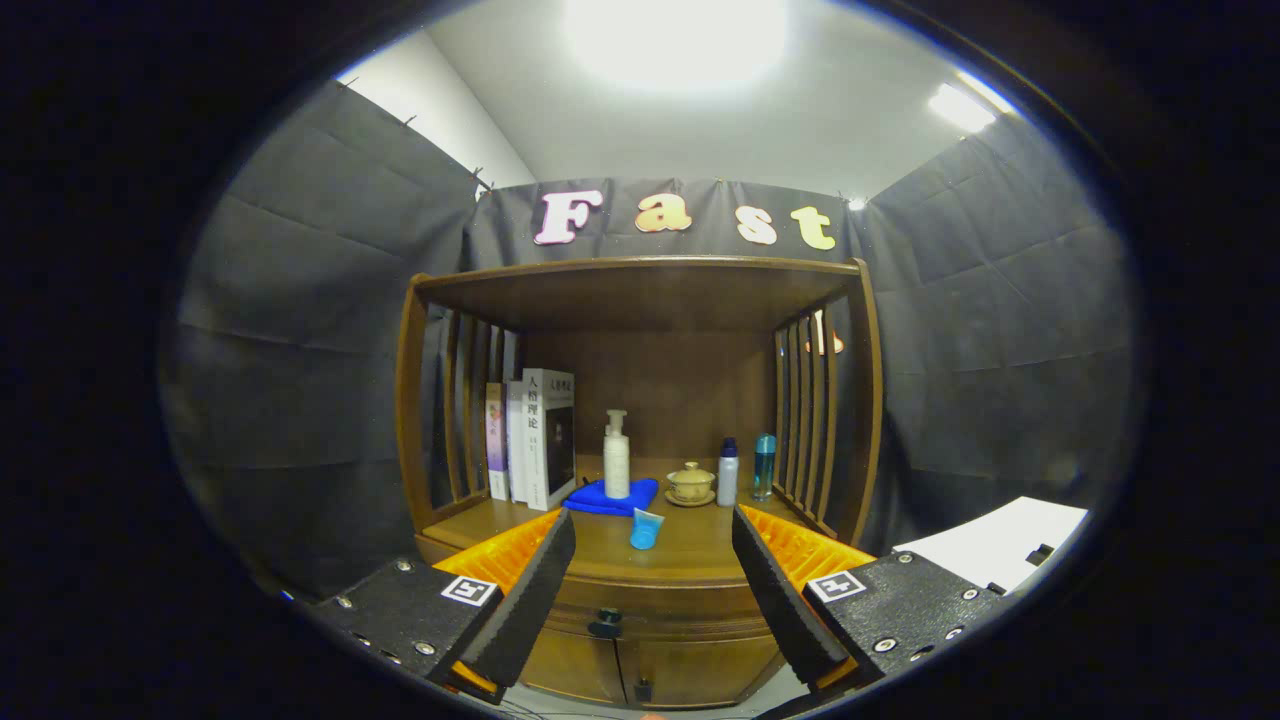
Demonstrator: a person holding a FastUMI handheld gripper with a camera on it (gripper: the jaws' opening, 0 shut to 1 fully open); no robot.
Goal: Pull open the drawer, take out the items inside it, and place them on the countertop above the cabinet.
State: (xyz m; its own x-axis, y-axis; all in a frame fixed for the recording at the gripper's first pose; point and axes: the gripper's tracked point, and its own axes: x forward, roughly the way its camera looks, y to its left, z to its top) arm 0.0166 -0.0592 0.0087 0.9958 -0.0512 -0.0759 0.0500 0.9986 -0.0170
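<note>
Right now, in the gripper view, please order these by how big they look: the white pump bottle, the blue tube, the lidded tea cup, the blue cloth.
1. Blue cloth
2. White pump bottle
3. Lidded tea cup and blue tube: similar; the tube lies nearer, so unranked.
The gripper is open, holding nothing.

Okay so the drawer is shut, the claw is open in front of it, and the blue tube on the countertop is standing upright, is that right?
Not quite. In the gripper view the blue tube lies on its side on the countertop. The rest holds: the drawer is shut and the claw is open before it.
</note>
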